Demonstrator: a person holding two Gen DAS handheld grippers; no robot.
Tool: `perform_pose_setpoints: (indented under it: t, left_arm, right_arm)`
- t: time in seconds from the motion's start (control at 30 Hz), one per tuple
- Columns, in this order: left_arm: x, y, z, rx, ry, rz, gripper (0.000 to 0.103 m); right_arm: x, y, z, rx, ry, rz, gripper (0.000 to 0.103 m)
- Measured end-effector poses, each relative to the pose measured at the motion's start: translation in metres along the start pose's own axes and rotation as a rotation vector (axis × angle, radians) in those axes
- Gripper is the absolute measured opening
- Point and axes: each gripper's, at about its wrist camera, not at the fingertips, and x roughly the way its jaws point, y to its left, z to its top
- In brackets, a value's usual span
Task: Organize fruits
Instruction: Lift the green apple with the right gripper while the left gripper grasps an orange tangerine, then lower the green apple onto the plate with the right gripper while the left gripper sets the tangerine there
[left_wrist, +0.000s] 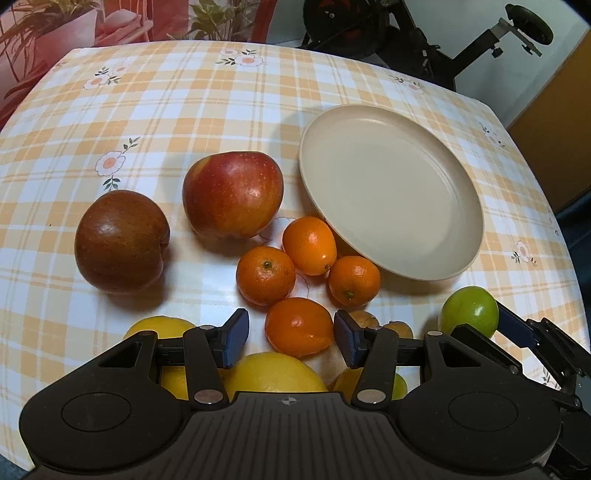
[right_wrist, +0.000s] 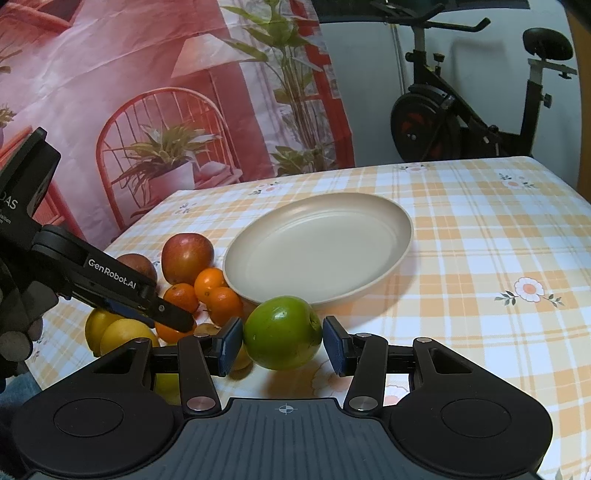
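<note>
My left gripper (left_wrist: 291, 338) points steeply down and stands open, its blue pads either side of a small orange (left_wrist: 299, 326), with a gap on the left side. Three more small oranges (left_wrist: 266, 275) lie just beyond, beside a beige plate (left_wrist: 388, 184) that holds nothing. A red apple (left_wrist: 232, 195) and a darker apple (left_wrist: 120, 240) sit to the left. Yellow lemons (left_wrist: 273, 373) lie under the gripper body. My right gripper (right_wrist: 282, 341) is shut on a green fruit (right_wrist: 282, 332) in front of the plate (right_wrist: 321, 251); whether the fruit rests on the cloth is unclear.
A checked orange-and-white cloth (right_wrist: 480, 240) covers the table, bare to the right of the plate. Two small brown fruits (left_wrist: 362, 317) lie by the left gripper's right finger. A printed backdrop (right_wrist: 147, 92) and an exercise bike (right_wrist: 461, 110) stand beyond the far edge.
</note>
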Motion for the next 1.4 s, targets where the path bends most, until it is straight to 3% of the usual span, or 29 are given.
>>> perform_pose_setpoints:
  t: [0.13,0.2,0.57,0.87,1.4]
  left_arm:
    - [0.002,-0.004,0.000,0.016,-0.006,0.012,0.052]
    - [0.002,-0.005,0.000,0.021,-0.002,0.001,0.044]
    - [-0.001,-0.002,0.000,0.014,-0.002,0.003,0.044]
    - [-0.022,-0.002,0.002,0.015,-0.065,-0.010,0.044]
    - [-0.038,-0.012,0.050,0.029,-0.190,-0.038,0.044]
  right_arm:
    - [0.002,-0.002,0.000,0.008,0.005,0.001,0.044]
    - [0.003,-0.003,0.000,0.013,0.011,0.004,0.044]
    - [0.007,-0.005,0.002,0.017,0.011,0.002,0.044]
    - [0.002,-0.002,0.006,-0.002,0.001,-0.005,0.044]
    - [0.016,-0.016,0.069,-0.114,-0.056,-0.026,0.044]
